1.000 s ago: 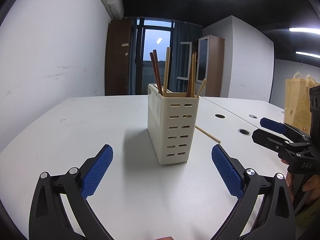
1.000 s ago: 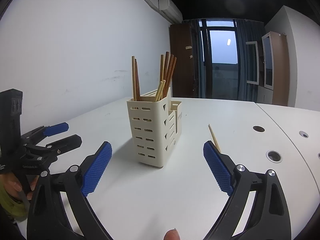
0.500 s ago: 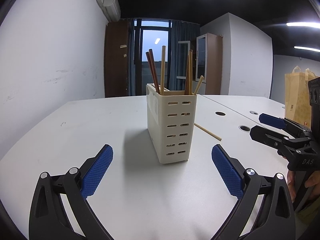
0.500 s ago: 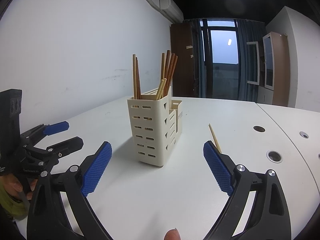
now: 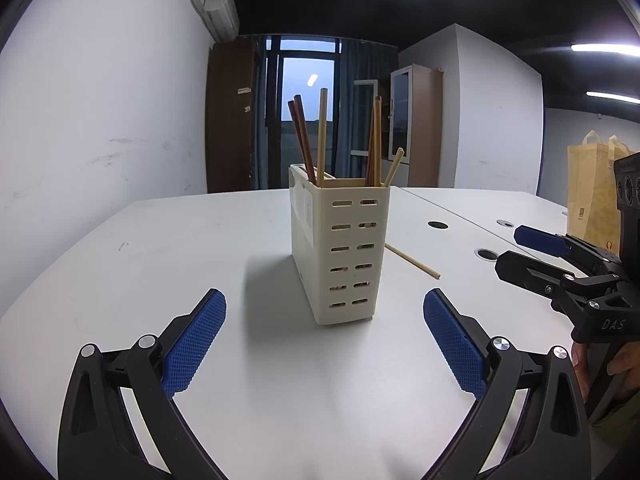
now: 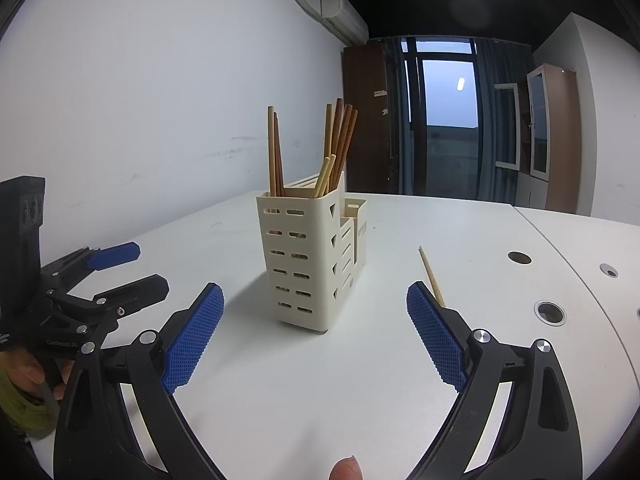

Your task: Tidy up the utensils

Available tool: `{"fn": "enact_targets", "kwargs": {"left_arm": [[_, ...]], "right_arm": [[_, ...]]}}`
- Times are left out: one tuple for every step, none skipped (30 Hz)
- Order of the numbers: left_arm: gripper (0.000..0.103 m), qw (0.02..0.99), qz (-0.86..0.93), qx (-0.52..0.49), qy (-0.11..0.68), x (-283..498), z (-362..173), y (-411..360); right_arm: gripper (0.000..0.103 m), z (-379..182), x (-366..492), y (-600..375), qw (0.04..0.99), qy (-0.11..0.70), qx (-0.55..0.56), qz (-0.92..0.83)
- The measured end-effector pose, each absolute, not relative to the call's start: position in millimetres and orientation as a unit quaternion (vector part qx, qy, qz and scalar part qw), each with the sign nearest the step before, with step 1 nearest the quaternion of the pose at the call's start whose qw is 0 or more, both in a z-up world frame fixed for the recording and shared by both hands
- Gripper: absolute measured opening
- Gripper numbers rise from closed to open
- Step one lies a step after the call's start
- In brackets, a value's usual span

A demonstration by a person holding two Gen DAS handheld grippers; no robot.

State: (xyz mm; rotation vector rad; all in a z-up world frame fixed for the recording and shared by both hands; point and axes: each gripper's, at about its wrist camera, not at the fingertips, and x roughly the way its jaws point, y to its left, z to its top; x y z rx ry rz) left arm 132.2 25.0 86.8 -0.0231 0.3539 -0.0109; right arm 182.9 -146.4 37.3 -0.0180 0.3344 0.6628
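Both fisheye views are sharp at centre, with strong barrel distortion and dark vignetted corners. Ceiling strip lights [image 5: 604, 49] give even, cool illumination; the window [image 6: 450, 84] shows dim dusk light. The utensil holder [image 5: 340, 252] casts a soft shadow leftward on the white bench [image 5: 180, 248]. No marked glare or motion blur.

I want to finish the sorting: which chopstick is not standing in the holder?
The single pale chopstick lying flat on the white table, to the right of the cream holder. All the others stand upright or lean inside that holder.
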Motion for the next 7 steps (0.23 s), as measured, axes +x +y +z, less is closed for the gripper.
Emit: {"fn": "enact_targets", "kwargs": {"left_arm": [[0.097, 0.984, -0.008, -0.014, 0.18, 132.9, 86.3, 24.8], [0.097, 0.983, -0.009, -0.016, 0.182, 133.5, 86.1, 25.4], [0.097, 0.983, -0.009, -0.017, 0.184, 134.0, 85.8, 25.5], [0.097, 0.983, -0.009, -0.016, 0.185, 134.1, 85.4, 25.1], [0.097, 0.983, -0.009, -0.015, 0.185, 134.1, 85.4, 24.9], [0.097, 0.983, -0.008, -0.015, 0.185, 134.1, 85.7, 24.9], [0.097, 0.983, -0.009, -0.015, 0.185, 134.1, 85.6, 24.3]], "right_arm": [[0.093, 37.4, 182.8, -146.5, 0.932, 0.163, -0.008, 0.324], [0.093, 37.3, 182.8, -146.7, 0.932, 0.164, -0.008, 0.324], [0.093, 37.3, 182.7, -146.4, 0.932, 0.163, -0.008, 0.324], [0.093, 37.2, 182.7, -146.4, 0.932, 0.163, -0.009, 0.324], [0.093, 37.4, 182.8, -146.5, 0.932, 0.163, -0.008, 0.324], [0.093, 37.4, 182.6, -146.6, 0.932, 0.163, -0.008, 0.324], [0.094, 37.4, 182.5, -146.5, 0.932, 0.163, -0.009, 0.324]]}}
